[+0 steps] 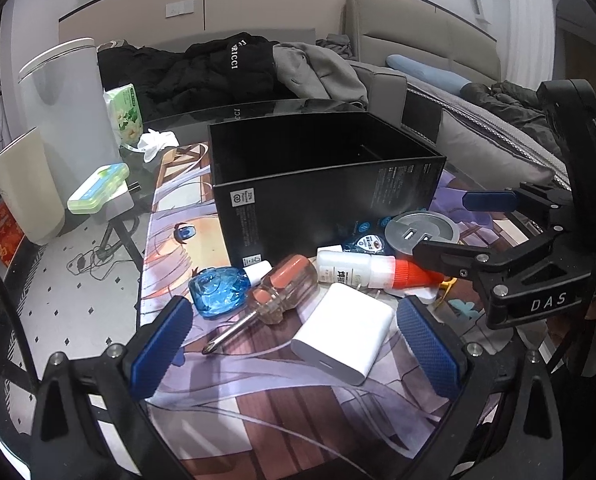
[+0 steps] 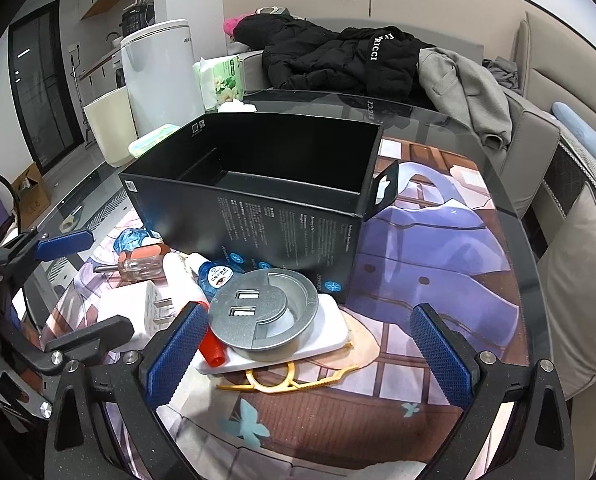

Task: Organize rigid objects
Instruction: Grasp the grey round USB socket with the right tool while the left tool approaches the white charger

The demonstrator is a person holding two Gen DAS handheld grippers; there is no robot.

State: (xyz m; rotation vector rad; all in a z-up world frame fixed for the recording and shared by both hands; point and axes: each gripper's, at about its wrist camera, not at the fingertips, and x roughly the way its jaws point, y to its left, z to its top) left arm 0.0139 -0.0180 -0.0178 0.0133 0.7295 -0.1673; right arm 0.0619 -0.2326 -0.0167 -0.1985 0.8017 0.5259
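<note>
An open black box stands on the printed mat, nothing visible inside. In front of it lie a white charger, an orange-handled screwdriver, a blue clear bottle, a white bottle with a red cap and a round grey USB hub resting on a white slab. My left gripper is open, straddling the charger and the screwdriver tip. My right gripper is open around the hub; a yellow plastic tool lies under it.
A tall white bin, a cream bin, a tissue pack and a green case stand left of the box. Coats lie on the sofa behind. The glass table edge curves right.
</note>
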